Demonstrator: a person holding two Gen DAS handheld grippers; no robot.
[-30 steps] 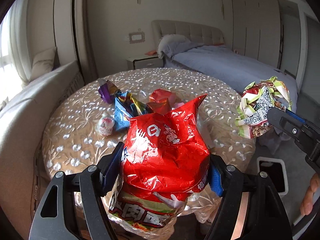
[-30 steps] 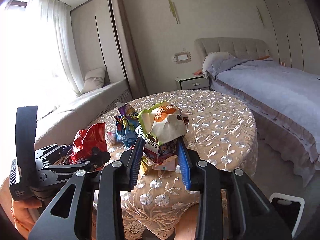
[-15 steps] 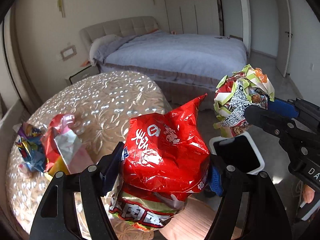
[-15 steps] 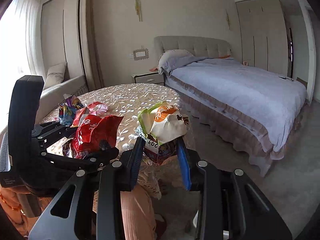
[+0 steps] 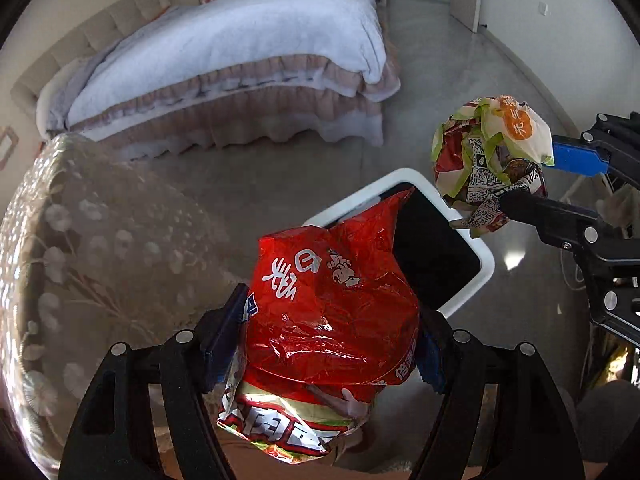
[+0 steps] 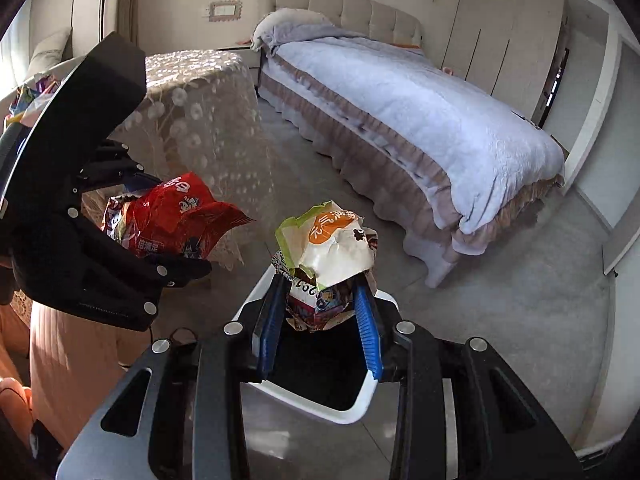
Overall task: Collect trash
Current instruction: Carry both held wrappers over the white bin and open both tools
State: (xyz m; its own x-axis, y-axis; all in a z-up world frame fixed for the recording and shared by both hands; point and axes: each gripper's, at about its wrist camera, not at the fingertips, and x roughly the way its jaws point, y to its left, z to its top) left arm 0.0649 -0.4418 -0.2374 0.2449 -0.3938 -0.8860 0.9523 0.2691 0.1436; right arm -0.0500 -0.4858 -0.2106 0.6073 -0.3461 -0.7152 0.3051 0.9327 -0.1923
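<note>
Right gripper (image 6: 320, 304) clamps a crumpled wrapper (image 6: 330, 256) above a white bin (image 6: 352, 410); left gripper (image 6: 176, 240), to its left, grips a red bag (image 6: 172, 216).

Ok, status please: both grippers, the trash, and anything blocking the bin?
Left gripper shut on red snack bag. Right gripper shut on crumpled wrapper. Both above white bin, opening unobstructed.

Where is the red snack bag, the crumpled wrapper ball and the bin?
red snack bag (image 5: 332, 304), left wrist view, front face.
crumpled wrapper ball (image 6: 332, 252), right wrist view, pale top.
bin (image 5: 476, 280), left wrist view, white rim.
</note>
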